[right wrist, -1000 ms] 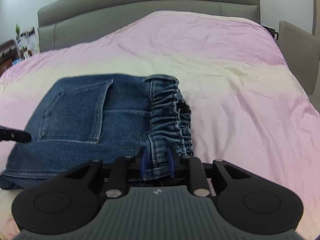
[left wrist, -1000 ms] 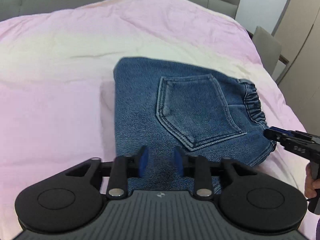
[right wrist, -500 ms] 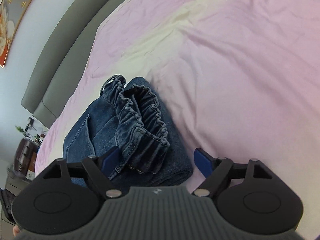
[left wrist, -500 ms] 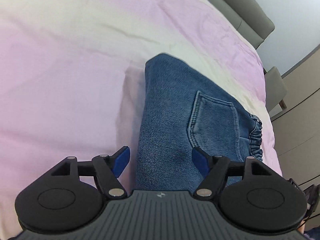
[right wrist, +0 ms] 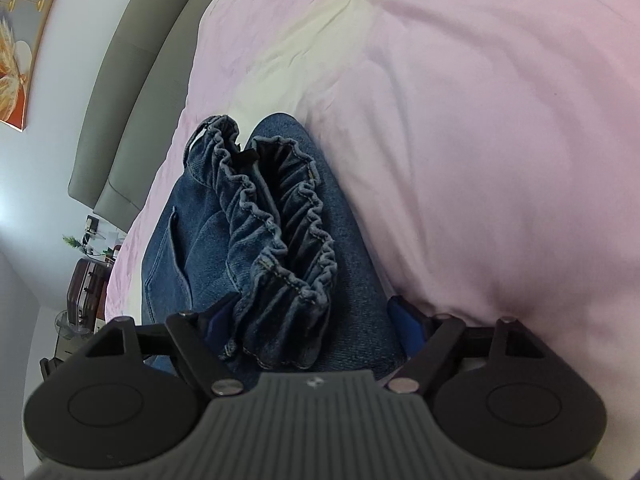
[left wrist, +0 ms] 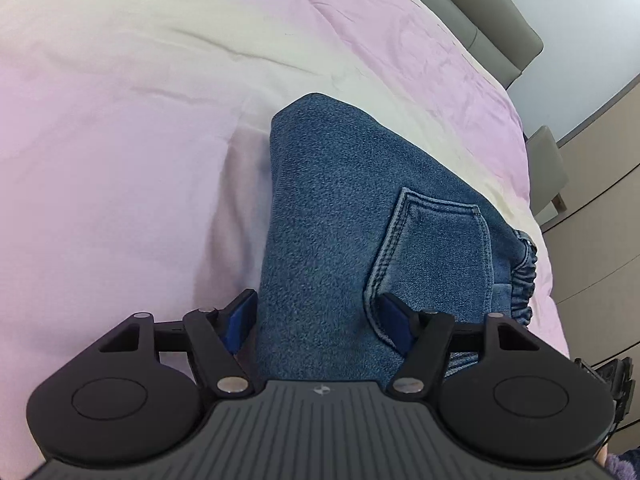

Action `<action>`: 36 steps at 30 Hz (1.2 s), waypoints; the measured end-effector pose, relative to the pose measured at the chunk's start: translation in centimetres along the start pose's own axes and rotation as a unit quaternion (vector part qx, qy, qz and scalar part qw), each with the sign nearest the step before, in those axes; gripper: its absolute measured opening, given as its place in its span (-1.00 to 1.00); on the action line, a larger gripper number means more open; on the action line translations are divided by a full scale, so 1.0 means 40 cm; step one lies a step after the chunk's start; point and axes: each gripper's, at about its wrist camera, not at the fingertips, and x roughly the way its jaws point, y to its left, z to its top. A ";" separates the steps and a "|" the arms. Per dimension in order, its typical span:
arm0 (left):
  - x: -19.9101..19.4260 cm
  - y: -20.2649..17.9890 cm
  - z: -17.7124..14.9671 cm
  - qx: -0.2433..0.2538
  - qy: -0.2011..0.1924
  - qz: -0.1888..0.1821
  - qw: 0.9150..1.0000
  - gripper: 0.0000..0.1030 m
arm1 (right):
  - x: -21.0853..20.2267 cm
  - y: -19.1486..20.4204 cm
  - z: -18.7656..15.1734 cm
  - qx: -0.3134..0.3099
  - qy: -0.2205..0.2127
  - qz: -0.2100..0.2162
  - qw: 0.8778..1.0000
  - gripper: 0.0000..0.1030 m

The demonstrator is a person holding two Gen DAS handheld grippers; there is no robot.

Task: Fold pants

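Note:
The blue denim pants (left wrist: 328, 240) lie folded into a compact stack on the pink bedspread (left wrist: 120, 160), back pocket (left wrist: 436, 256) facing up. My left gripper (left wrist: 318, 318) is open, its blue-padded fingers spread on either side of the near folded edge. In the right wrist view the pants (right wrist: 360, 280) show their gathered elastic waistband (right wrist: 280, 240) on top. My right gripper (right wrist: 310, 322) is open, fingers spread on either side of the waistband end of the stack. Neither gripper holds the fabric.
A grey padded headboard (left wrist: 480, 12) runs along the far end of the bed and also shows in the right wrist view (right wrist: 132, 92). A grey chair (left wrist: 548, 172) and beige wardrobe (left wrist: 600, 208) stand beside the bed. A suitcase (right wrist: 86, 292) stands by the wall.
Both grippers went from narrow to wide open, let go of the denim, and tilted down close over the folded stack. The pants stay folded in place.

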 end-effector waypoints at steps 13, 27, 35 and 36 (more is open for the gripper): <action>-0.103 -0.118 0.044 0.055 0.009 0.012 0.998 -0.39 | -0.094 0.142 -0.007 -0.047 -0.016 -0.038 0.998 -0.04; -0.525 -0.048 0.126 0.130 -0.027 0.076 0.988 -0.47 | -0.078 0.481 -0.214 -0.055 -0.005 0.030 0.998 -0.07; -0.773 0.127 0.173 0.136 -0.041 0.130 0.981 -0.46 | 0.073 0.731 -0.400 -0.072 0.022 0.074 0.994 -0.08; -0.800 0.163 0.177 0.131 -0.040 0.135 0.981 -0.46 | 0.092 0.754 -0.429 -0.070 0.026 0.078 0.994 -0.08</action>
